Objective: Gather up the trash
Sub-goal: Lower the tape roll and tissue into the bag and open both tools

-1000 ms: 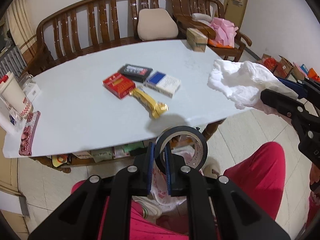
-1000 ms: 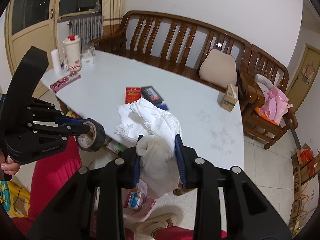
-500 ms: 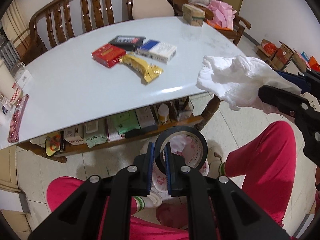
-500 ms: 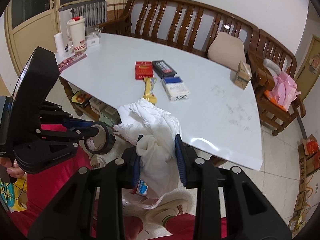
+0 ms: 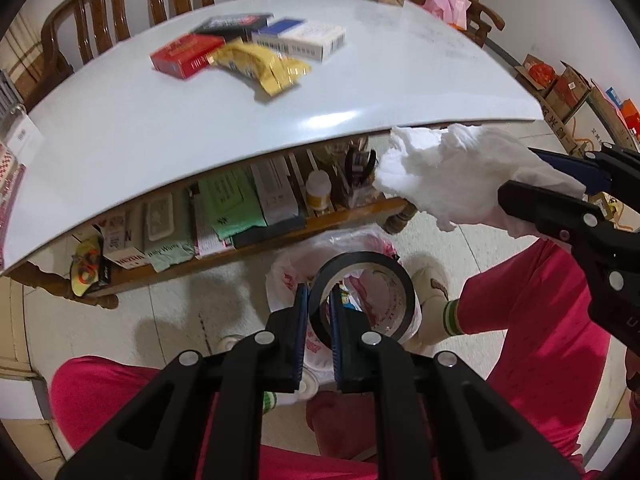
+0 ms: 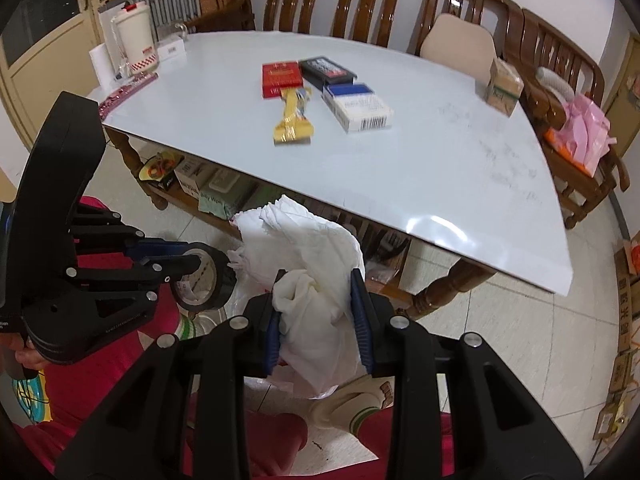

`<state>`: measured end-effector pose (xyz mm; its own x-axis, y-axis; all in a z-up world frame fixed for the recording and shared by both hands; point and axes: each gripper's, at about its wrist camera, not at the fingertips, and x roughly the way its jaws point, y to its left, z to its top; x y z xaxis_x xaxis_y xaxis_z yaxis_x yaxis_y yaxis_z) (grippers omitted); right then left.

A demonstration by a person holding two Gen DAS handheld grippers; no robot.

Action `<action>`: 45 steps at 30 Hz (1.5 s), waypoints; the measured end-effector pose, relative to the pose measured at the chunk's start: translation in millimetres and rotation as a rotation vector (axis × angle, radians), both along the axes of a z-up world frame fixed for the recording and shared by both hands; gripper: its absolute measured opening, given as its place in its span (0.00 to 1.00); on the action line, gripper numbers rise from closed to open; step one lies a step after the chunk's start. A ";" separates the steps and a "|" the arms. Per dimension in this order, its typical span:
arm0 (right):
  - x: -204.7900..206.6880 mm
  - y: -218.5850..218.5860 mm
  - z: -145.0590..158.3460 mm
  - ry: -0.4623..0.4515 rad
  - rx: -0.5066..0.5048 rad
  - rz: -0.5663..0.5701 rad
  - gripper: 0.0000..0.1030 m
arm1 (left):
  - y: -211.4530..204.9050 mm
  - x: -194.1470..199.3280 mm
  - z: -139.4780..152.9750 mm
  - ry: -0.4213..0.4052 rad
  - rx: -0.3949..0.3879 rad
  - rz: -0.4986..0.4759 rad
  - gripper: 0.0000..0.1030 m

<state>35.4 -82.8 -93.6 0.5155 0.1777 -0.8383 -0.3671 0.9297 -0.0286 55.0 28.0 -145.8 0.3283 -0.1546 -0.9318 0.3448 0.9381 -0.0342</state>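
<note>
My left gripper [image 5: 319, 312] is shut on a black tape roll [image 5: 362, 294], clamping its wall edge-on. The roll hangs over a white and pink plastic trash bag [image 5: 288, 276] on the floor between the person's red-trousered legs. My right gripper [image 6: 318, 312] is shut on crumpled white tissue [image 6: 308, 248], which bulges above its pads. In the left wrist view that tissue [image 5: 452, 172] hangs at the right, just below the table edge. In the right wrist view the left gripper [image 6: 188, 264] with the tape roll [image 6: 208, 280] is at the left, close beside the tissue.
The white table [image 5: 160, 132] carries a red pack [image 5: 186, 54], a black pack [image 5: 232, 24], a blue-white pack [image 5: 304, 38] and a gold wrapper [image 5: 260, 66]. Its lower shelf [image 5: 240, 216] is crowded with packets. A wooden bench [image 6: 360, 4] stands behind; cardboard boxes [image 5: 560, 84] line the right wall.
Both grippers have sunk from above the tabletop to below its front edge, still holding the tape roll and the tissue. The trash bag on the floor has come into fuller view.
</note>
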 end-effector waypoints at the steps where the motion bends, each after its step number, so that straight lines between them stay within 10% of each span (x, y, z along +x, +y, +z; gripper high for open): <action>1: 1.0 -0.7 -4.3 0.009 0.003 -0.002 0.29 | -0.7 1.4 -5.2 0.013 -0.003 -0.001 0.11; 45: 60.0 -19.2 -234.3 0.445 -0.026 -0.164 0.29 | 7.6 63.1 -223.5 0.507 0.006 0.169 0.11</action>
